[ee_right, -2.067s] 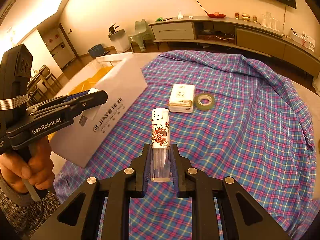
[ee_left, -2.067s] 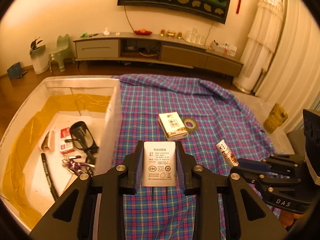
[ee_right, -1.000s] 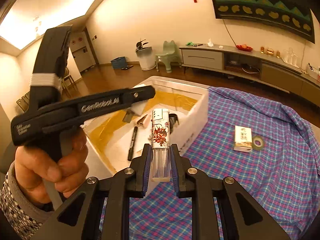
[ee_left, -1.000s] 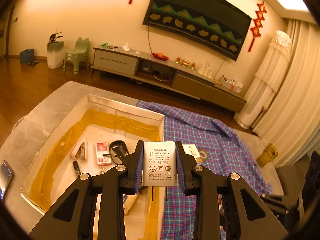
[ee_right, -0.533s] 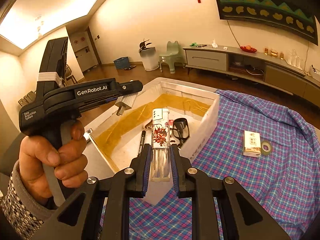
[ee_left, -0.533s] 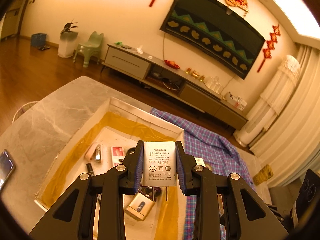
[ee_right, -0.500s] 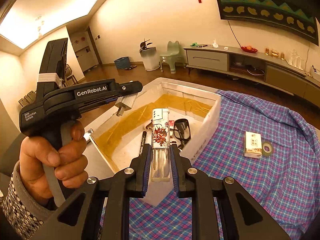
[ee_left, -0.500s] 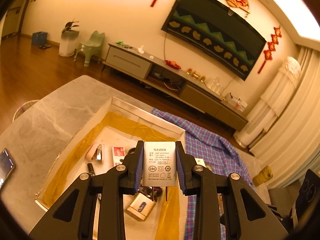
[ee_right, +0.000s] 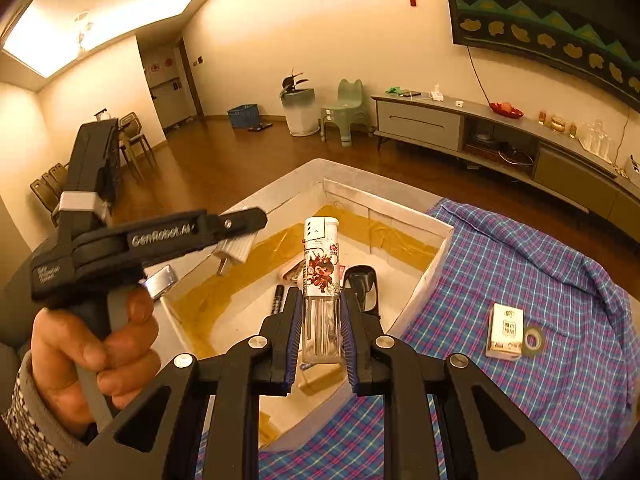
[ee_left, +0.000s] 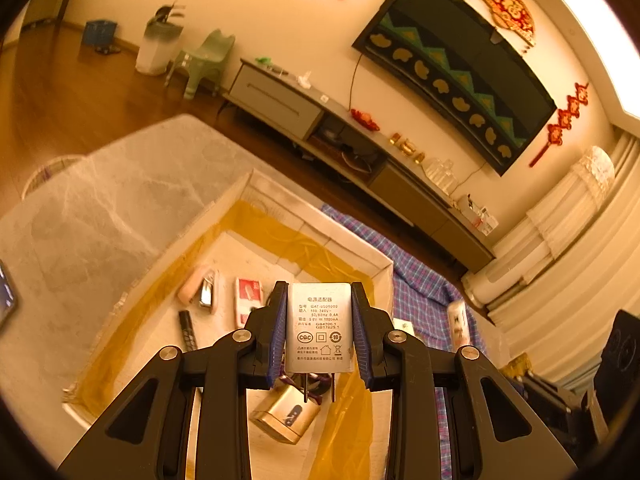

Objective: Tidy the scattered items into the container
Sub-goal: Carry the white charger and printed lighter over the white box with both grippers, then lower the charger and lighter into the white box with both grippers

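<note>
My left gripper is shut on a white power adapter, held above the white box with the yellow lining. In the right wrist view the left gripper hangs over the box's left side with the adapter. My right gripper is shut on a clear lighter with a cartoon print, held upright above the box near its right wall. A small white carton and a tape roll lie on the plaid cloth.
Inside the box lie a padlock, a black marker, a red-and-white packet, a pink stapler and dark glasses. The grey marble tabletop lies left of the box. A TV cabinet stands behind.
Both grippers have moved left from over the plaid cloth to above the box, each still holding its item. The view has tilted a little more over the box in the last half second.
</note>
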The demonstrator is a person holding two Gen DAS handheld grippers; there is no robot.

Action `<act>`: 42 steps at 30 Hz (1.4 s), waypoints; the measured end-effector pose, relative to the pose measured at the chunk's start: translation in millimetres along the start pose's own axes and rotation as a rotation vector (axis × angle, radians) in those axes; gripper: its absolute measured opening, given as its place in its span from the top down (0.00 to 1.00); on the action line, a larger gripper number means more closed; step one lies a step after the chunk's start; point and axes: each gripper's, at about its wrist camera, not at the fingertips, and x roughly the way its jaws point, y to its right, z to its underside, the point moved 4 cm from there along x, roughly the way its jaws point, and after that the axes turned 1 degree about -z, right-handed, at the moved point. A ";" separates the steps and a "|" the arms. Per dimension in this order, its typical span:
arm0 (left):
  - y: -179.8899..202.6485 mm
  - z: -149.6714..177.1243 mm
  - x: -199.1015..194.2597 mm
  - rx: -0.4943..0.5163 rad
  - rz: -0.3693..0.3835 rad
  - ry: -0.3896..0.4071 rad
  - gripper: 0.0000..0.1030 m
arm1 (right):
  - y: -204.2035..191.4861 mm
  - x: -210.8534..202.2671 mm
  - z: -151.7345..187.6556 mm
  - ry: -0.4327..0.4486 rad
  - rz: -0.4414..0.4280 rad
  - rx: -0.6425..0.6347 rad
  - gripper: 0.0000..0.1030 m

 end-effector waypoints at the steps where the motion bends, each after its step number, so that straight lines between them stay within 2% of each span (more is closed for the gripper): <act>1: -1.1 0.2 4.9 -0.015 0.006 -0.013 0.70 | 2.4 3.8 -3.3 -0.008 0.001 0.003 0.80; 8: -7.9 -7.9 43.4 -0.131 0.057 -0.077 0.70 | 15.8 29.9 -22.2 -0.069 0.056 -0.027 0.80; 18: -22.2 -29.6 73.9 -0.222 0.061 -0.055 0.70 | 33.9 73.1 -27.4 -0.174 0.113 -0.110 0.80; 24: -43.0 -37.1 90.7 -0.297 0.021 -0.045 0.70 | 41.6 96.5 -26.4 -0.234 0.116 -0.164 0.80; 34: -52.0 -35.3 124.4 -0.342 -0.033 -0.074 0.70 | 51.0 126.1 -29.8 -0.348 0.137 -0.252 0.80; 39: -57.5 -32.3 136.5 -0.418 -0.004 -0.079 0.70 | 47.8 139.4 -25.4 -0.412 0.136 -0.316 0.80; 42: -58.5 -28.6 142.8 -0.431 -0.002 -0.078 0.70 | 44.1 144.6 -21.3 -0.449 0.134 -0.361 0.80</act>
